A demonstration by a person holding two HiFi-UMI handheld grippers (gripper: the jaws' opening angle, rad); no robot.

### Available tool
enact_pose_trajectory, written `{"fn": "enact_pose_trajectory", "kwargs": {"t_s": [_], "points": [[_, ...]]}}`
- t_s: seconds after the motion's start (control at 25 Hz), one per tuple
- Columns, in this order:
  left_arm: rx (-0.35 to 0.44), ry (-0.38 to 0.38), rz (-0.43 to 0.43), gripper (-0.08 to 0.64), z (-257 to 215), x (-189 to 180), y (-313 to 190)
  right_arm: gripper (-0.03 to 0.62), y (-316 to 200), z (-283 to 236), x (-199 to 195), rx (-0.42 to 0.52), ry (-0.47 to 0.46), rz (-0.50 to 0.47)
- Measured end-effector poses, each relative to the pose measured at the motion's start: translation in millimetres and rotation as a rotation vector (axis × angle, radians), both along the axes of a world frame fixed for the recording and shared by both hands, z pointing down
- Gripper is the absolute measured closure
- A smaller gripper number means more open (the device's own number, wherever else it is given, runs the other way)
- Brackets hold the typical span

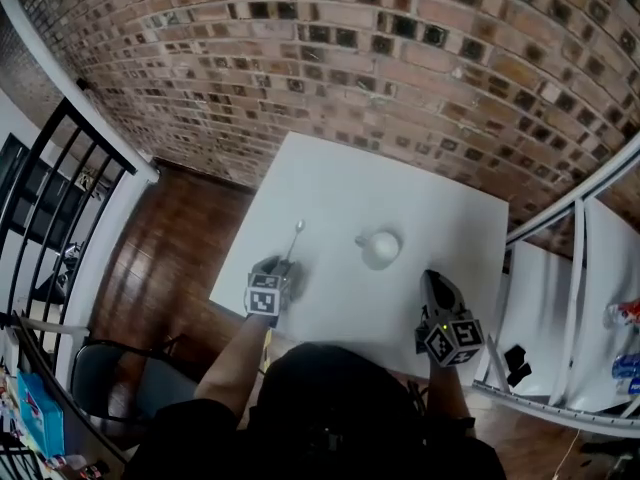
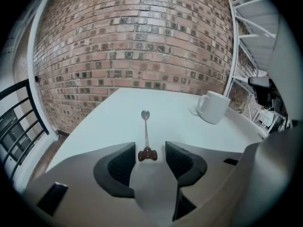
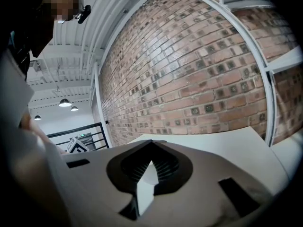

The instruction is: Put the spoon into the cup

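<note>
My left gripper [image 2: 147, 151] is released: its jaws stand wide apart and low over the white table [image 2: 180, 126]. The brown end of the spoon [image 2: 145, 135] lies in the gap between them, and neither pad presses on it. From the left gripper view I think there is a sliver of space on both sides of that end, though the angle is too flat to be sure. The spoon lies flat on the table, its shaft running straight away from my jaws and its small bowl pointing toward the brick wall [image 2: 142, 46].

The cup [image 2: 214, 106] stands upright on the table, off to the right of the spoon and well apart from it. Its handle is turned toward the spoon's side. In the head view the spoon [image 1: 296, 238] and the cup [image 1: 381, 249] sit side by side near the table's middle, with my left gripper [image 1: 283, 266] at the spoon's near end.

My right gripper [image 3: 151, 155] is clenched on nothing, with its tips together. It hangs near the table's front edge, to the right of the cup and clear of it.
</note>
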State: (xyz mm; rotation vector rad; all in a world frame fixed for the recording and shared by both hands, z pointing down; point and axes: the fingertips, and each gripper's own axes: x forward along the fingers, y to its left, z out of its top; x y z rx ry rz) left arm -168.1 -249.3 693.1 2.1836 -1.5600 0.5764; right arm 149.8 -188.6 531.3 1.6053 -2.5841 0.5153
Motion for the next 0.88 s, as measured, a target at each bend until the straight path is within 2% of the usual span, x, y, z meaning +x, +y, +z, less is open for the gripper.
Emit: {"fn": "enact_pose_trajectory", "kwargs": {"t_s": [0.24,0.4,0.44,0.48,0.6,0.72,0.88], "points": [[-0.014,-0.068,-0.018,0.36,11,1,-3,0.588,-2,2,0,-0.007,0.006,-0.006],[-0.038,-0.082,-0.013,0.364,14,1,-5,0.588,-4,4,0,-0.001,0.004,-0.011],[-0.045,-0.087,-0.015,0.371,14,0,-5,0.588,-3,3,-1,0.0,0.008,-0.015],[-0.053,-0.09,-0.018,0.423,13,-1,-4,0.588,-1,2,-2,0.002,0.013,-0.018],[-0.076,-0.082,-0.008,0.437,9,0,-2,0.588,2,-1,-6,0.009,0.027,-0.036],[-0.054,-0.069,-0.02,0.437,1,-3,2,0.588,2,-6,-10,0.023,0.038,-0.051],[0.024,-0.029,-0.047,0.437,-21,-14,6,0.588,1,-14,-11,0.047,0.037,-0.055]]}}
